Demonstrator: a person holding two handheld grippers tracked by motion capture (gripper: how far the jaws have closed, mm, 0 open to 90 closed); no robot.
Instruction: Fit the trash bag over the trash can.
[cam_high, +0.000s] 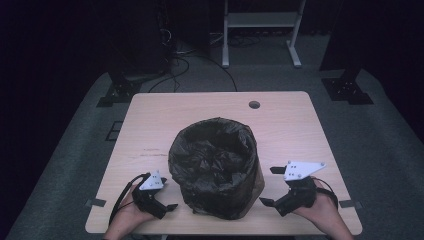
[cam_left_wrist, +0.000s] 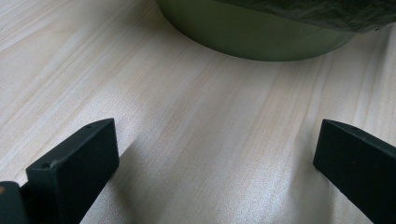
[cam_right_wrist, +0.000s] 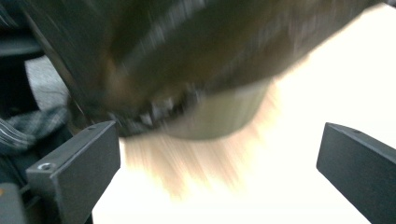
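1. One bin (cam_high: 216, 170) stands on the desk (cam_high: 290, 125), lined with one black bag (cam_high: 212, 150) whose edge folds over the rim and hangs down the outside. There are two tools, one in each of the person's hands.

2. The bin stands upright, its long axis vertical and its open mouth facing up. It sits near the front edge of the desk, about midway between the left and right sides. In the left tool view its green wall (cam_left_wrist: 254, 39) shows below the crumpled bag edge (cam_left_wrist: 327, 11), with the base resting flat on the wood.

3. The left tool (cam_high: 159, 196) rests low at the front left of the desk, just beside the bin's left side and apart from it. Its two black jaws stand wide apart with bare desk between them, holding nothing. In its own view the bin lies ahead of the jaws, toward the upper middle and right.

4. The right tool (cam_high: 272, 187) is at the front right, just beside the bin's right side, with a small gap between them. Its jaws are also spread wide and hold nothing.

5. The right tool view is blurred; the bin's dark bag (cam_right_wrist: 196, 56) and green lower wall (cam_right_wrist: 219, 116) lie ahead of the jaws and apart from them.

6. One round hole (cam_high: 254, 105) lies in the desk near its far edge, well apart from the bin.
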